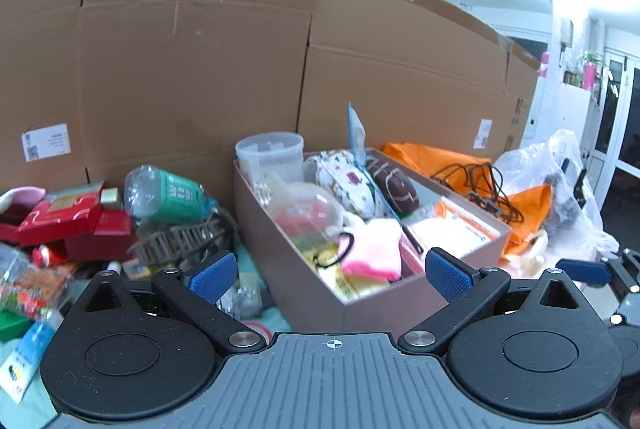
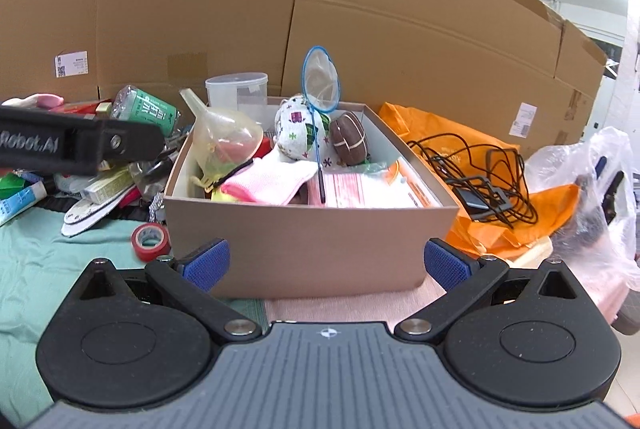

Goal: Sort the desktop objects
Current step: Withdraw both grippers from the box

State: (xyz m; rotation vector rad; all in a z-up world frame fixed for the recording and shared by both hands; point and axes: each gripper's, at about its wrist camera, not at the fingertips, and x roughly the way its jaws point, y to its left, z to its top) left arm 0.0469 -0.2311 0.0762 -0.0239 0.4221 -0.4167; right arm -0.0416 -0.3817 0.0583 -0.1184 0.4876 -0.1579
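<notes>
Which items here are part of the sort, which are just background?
Job:
sorting box
red tape roll
green bottle
red cartons
white insole

Background:
cardboard cartons
orange bag
black cables
plastic bag

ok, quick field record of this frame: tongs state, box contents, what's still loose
left tongs: open, nothing held, hovering over the box's near left corner
right tongs: open, nothing held, facing the box's front wall
box: open top, on the cloth-covered table
in box: pink sock, blue hand net, brown ball, patterned pouch
loose, left of box: red tape roll, green-label bottle, red cartons
right of box: orange bag with black cable on it
</notes>
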